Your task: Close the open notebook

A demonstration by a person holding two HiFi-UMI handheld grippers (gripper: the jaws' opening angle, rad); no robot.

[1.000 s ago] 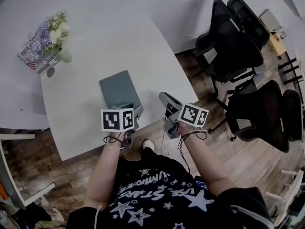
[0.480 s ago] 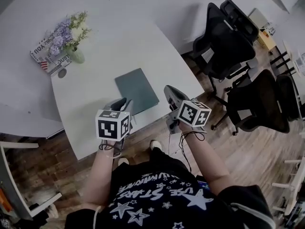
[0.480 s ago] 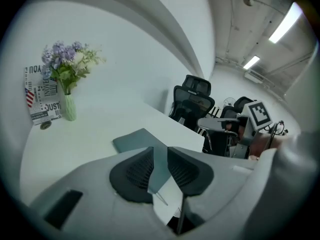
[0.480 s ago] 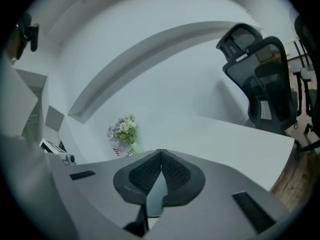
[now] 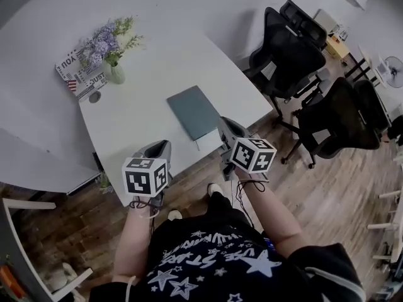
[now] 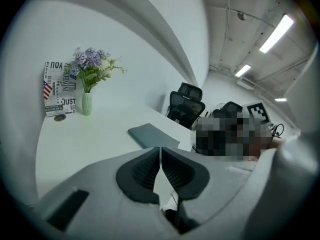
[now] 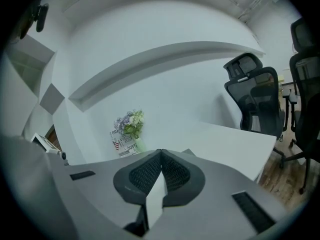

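Notebook (image 5: 194, 112) lay closed on the table (image 5: 135, 115), long axis slanting away from its near edge. At that edge, right gripper (image 5: 228, 127), nearer, and left gripper (image 5: 160, 147) were clamped together, empty.

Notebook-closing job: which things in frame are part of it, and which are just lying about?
Job:
- notebook, closed, flat on the white table
- left gripper, shut, empty
- right gripper, shut, empty

Lying about:
- vase of flowers
- printed card behind the vase
- small round disc beside the vase
- black office chairs off the table
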